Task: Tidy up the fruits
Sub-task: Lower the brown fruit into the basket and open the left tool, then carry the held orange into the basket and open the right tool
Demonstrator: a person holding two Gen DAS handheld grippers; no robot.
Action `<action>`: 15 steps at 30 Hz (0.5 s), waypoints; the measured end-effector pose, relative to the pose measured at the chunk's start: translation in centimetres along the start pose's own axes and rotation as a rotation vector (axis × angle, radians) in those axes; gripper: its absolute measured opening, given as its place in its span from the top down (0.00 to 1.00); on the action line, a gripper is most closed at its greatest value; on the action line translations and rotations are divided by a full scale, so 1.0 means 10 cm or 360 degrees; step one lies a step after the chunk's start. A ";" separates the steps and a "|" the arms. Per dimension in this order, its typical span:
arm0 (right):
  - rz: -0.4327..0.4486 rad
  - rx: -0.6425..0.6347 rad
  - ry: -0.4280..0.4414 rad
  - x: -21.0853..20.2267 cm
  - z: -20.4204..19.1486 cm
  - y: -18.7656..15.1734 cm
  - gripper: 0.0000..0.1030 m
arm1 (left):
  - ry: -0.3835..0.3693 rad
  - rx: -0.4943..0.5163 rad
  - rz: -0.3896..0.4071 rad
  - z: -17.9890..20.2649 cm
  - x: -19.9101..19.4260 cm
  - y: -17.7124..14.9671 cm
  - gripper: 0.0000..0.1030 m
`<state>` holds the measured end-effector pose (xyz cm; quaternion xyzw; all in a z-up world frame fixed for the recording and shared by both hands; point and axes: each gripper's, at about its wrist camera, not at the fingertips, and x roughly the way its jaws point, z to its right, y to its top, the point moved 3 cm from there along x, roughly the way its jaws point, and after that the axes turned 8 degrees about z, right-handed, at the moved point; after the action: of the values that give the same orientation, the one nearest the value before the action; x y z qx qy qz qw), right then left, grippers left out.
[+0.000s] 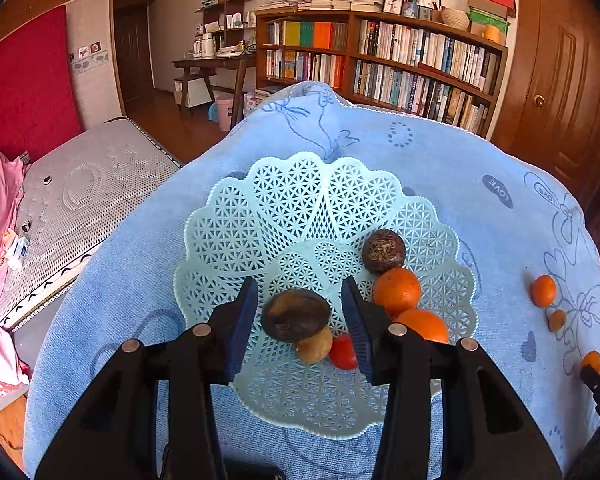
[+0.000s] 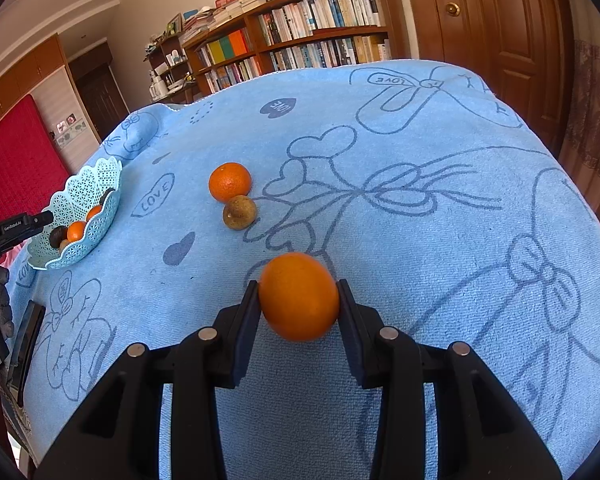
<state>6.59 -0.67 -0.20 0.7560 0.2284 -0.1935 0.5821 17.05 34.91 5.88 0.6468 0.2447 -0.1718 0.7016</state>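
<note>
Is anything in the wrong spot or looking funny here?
Nothing is spilled or broken. Two fruits still sit loose on the blue cloth, outside the basket: an orange and a small brown fruit touching it. The right claw grips another orange. The left claw is open over the basket.

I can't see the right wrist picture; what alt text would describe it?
The right tongs grip an orange above a blue towel. Farther off lie another orange and a small brown fruit, with a pale lattice basket of fruit at far left.
</note>
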 end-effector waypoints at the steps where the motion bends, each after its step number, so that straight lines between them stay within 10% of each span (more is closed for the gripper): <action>1: 0.0000 0.0000 0.0000 0.00 0.00 0.00 0.63 | 0.0001 -0.0013 0.0003 -0.02 -0.01 0.00 0.56; 15: 0.0018 0.0007 0.0001 -0.01 0.03 0.02 0.63 | -0.0084 -0.0045 0.0117 0.23 -0.37 -0.08 0.29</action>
<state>6.64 -0.99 -0.07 0.7586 0.2238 -0.1906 0.5815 13.81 32.24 7.40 0.6407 0.2045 -0.1594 0.7227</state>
